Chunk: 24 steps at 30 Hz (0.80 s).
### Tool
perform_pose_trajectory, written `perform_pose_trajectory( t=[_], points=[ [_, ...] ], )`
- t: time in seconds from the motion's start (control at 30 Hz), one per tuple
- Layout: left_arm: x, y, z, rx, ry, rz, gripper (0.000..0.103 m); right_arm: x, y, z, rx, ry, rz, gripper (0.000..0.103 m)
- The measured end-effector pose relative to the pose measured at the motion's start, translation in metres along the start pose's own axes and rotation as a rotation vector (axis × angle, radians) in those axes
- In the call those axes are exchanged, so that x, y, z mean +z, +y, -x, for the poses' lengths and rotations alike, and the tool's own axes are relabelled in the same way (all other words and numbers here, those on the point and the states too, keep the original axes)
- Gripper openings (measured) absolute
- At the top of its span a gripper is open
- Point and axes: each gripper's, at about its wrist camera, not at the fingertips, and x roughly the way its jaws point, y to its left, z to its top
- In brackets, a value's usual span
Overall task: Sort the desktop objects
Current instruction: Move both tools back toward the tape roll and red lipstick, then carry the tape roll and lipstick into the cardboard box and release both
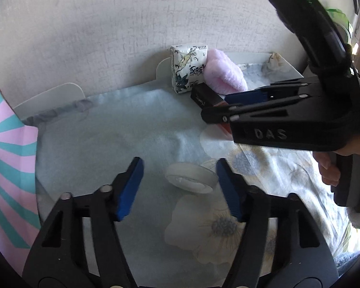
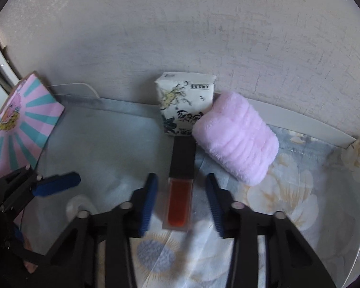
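- Two hand-held grippers hang over a table draped in a pale floral cloth (image 1: 136,129), each straddling a separate item.
- The left hand-held gripper (image 1: 180,187) has its blue pads either side of a white roll of tape (image 1: 190,177) lying flat on the cloth; a gap shows on the left side, and the pads are not pressing on it, so the grip is loose.
- The right hand-held gripper (image 2: 181,201) brackets a lipstick tube (image 2: 180,187) with a black cap and red body, lying lengthwise between the pads; space shows on both sides, so nothing is clamped.
- The tube's cap end points to a white tissue pack (image 2: 186,103) standing against the grey wall (image 2: 180,36).
- A pink fluffy towel roll (image 2: 237,141) leans just beside the pack, touching it.
- A pink and teal fan (image 2: 24,129) sits at the far left edge.
- A person's hand (image 1: 328,170) grips the right tool's handle in the left wrist view.
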Motion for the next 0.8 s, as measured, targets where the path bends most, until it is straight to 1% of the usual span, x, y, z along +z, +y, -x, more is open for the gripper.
perform_pose_trajectory(
  t=[0.07,0.1,0.2,0.3,0.43,0.57,0.67,0.8],
  points=[
    [0.000,0.000,-0.002,-0.009,0.006,-0.003,0.043,0.001,-0.002,-0.001,-0.007,-0.003,-0.011,0.030],
    [-0.001,0.000,-0.002,-0.014,0.008,-0.007,0.040,0.001,-0.003,-0.001,-0.014,-0.005,-0.011,0.027],
    [-0.004,0.000,0.000,-0.022,-0.002,-0.016,0.040,0.000,-0.003,0.000,-0.009,-0.006,-0.006,0.021],
    [-0.005,0.001,0.000,-0.031,-0.006,-0.016,0.040,-0.002,-0.002,0.002,-0.026,-0.014,0.009,0.018],
    [-0.001,0.001,0.005,-0.039,-0.006,-0.014,0.040,-0.005,-0.008,0.010,-0.007,-0.024,-0.015,0.018],
    [0.006,0.001,0.019,-0.042,-0.011,0.013,0.040,-0.008,-0.012,0.029,0.012,-0.029,-0.024,0.018],
    [0.011,-0.001,0.031,-0.060,0.000,0.033,0.040,-0.009,-0.012,0.048,0.016,-0.031,-0.026,0.018],
    [0.013,0.000,0.054,-0.033,0.035,0.043,0.040,-0.014,-0.006,0.079,0.005,-0.029,-0.016,0.018]
  ],
)
